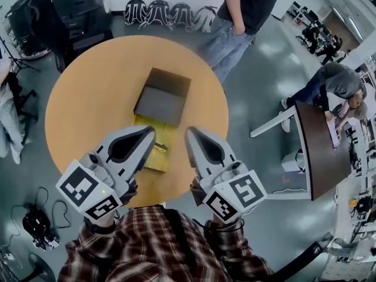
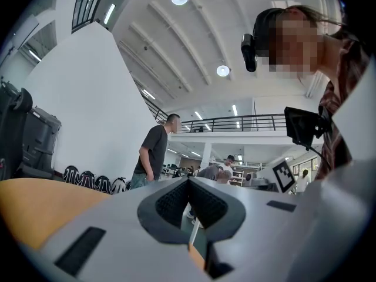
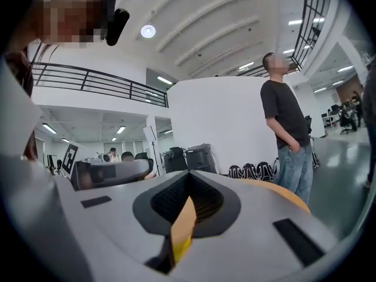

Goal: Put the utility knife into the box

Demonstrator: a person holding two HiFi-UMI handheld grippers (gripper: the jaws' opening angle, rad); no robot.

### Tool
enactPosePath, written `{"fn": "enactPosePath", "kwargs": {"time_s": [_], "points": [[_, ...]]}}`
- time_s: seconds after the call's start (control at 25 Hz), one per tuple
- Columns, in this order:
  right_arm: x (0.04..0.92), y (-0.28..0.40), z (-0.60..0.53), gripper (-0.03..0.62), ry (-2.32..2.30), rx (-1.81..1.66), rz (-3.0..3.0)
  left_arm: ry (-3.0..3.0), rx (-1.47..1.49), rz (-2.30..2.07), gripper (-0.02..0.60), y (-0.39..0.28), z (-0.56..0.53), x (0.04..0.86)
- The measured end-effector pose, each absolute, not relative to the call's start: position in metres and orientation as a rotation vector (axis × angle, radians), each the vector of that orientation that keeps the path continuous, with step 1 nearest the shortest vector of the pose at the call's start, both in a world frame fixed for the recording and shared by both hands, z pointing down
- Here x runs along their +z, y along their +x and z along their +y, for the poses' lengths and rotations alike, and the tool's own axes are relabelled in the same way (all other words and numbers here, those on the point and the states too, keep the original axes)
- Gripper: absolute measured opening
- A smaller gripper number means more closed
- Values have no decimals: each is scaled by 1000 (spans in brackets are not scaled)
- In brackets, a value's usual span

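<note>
On the round wooden table [image 1: 94,93] lies the box: a dark grey lid [image 1: 160,103] at the far side and a yellow tray [image 1: 150,155] nearer me. A small dark item [image 1: 160,148] rests on the tray's right part; it may be the utility knife, but it is too small to be sure. My left gripper [image 1: 150,131] hovers over the tray's near left, shut and empty. My right gripper [image 1: 190,133] is just right of the tray, also shut with nothing in it. Each gripper view shows its jaws [image 2: 188,181] [image 3: 188,175] meeting, pointed up toward the room.
A person in a dark shirt and jeans [image 1: 241,16] stands beyond the table's far right edge. Backpacks [image 1: 170,13] line the far wall. Black equipment [image 1: 76,4] is at the far left. A dark desk [image 1: 320,151] with people stands right. Cables [image 1: 38,222] lie on the floor.
</note>
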State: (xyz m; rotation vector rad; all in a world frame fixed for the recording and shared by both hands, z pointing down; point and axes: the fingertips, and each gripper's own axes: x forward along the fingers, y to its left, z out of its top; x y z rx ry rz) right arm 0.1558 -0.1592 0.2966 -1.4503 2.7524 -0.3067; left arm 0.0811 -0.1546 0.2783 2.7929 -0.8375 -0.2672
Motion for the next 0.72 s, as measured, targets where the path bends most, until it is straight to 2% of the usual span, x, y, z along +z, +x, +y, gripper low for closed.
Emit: {"fn": "enactPosePath", "kwargs": {"time_s": [0.72], "points": [[298, 142, -159, 12, -1417, -313, 2785, 2789, -259, -842, 11, 75, -152, 279]]}}
